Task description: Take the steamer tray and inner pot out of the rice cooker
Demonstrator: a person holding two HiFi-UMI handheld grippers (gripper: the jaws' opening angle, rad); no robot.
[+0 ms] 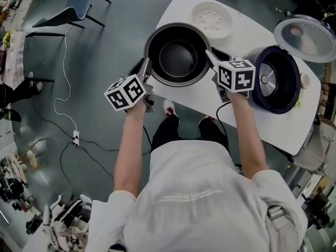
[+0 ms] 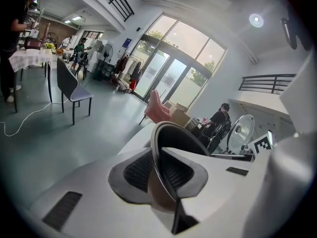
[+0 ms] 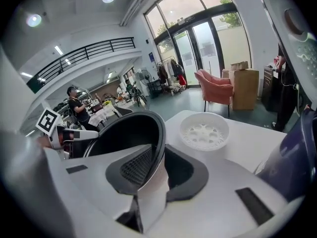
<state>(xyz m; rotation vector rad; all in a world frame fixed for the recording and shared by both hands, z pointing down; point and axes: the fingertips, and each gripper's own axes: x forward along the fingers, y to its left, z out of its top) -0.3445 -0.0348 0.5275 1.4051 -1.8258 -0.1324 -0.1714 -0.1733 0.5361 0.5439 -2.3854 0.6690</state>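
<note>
Clamping inner pot (image 1: 177, 54) rim, left gripper (image 1: 146, 67), right gripper (image 1: 210, 57)

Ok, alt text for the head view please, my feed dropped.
From above, a person grips the dark inner pot by its rim, left claw and right claw on opposite sides, at the edge of the white table. The white steamer tray lies on the table beyond it; the rice cooker stands to the right, lid open.

The inner pot (image 1: 177, 54) looks dark matt metal, steamer tray (image 1: 211, 20) white plastic.
</note>
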